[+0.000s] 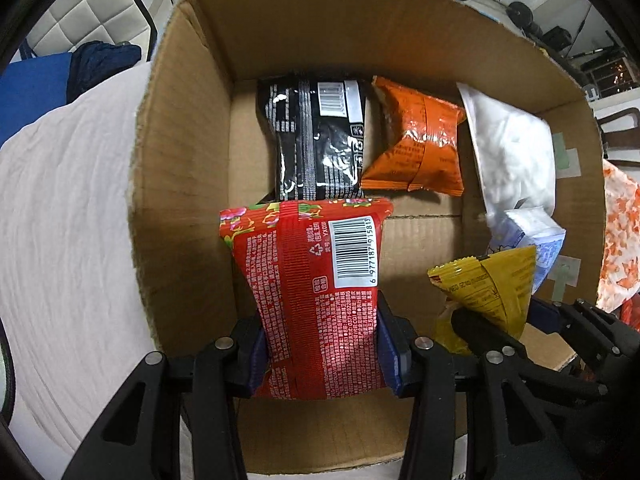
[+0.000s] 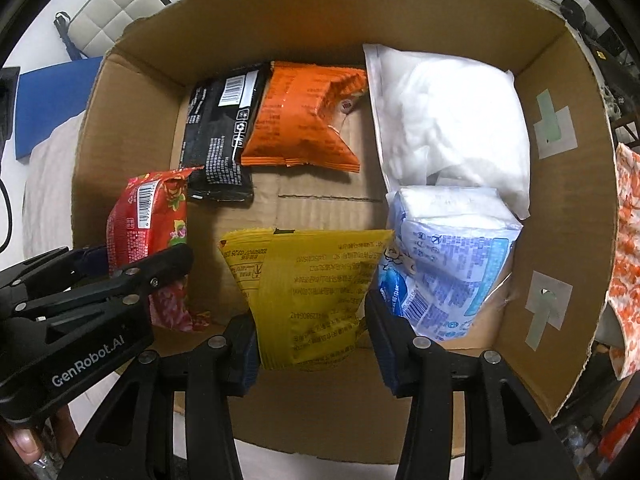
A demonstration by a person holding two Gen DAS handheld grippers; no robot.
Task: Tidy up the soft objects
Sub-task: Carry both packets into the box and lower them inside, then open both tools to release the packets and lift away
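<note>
Two tools are working side by side over an open carton (image 2: 132,152). Left tool (image 1: 320,354) is gripping a red packet (image 1: 308,280) across its lower half, both blue pads pressing into the film and pinching it to a waist. Right tool (image 2: 310,342) is clenching a yellow packet (image 2: 308,288) the same way, near its bottom seam. Both packets are hanging inside the carton, above its floor, red at the left and yellow near the middle front.

Further in, a black packet (image 1: 316,140) and an orange packet (image 1: 416,140) are lying flat against the far wall, edges overlapping. A large white bag (image 2: 452,120) is leaning in the far right corner, with a blue-and-white tissue pack (image 2: 448,256) sitting just in front of it and touching the yellow packet's edge. The carton is resting on a pale bedcover (image 1: 68,208); an orange-patterned cloth (image 2: 628,248) is lying outside its right wall.

Judging by the crumpling, these packets are light, puffy and slippery-skinned, with contents likely to crush. A grip across the flat body or on a sealed seam looks safest, squeezing only enough to stop the film sliding.
</note>
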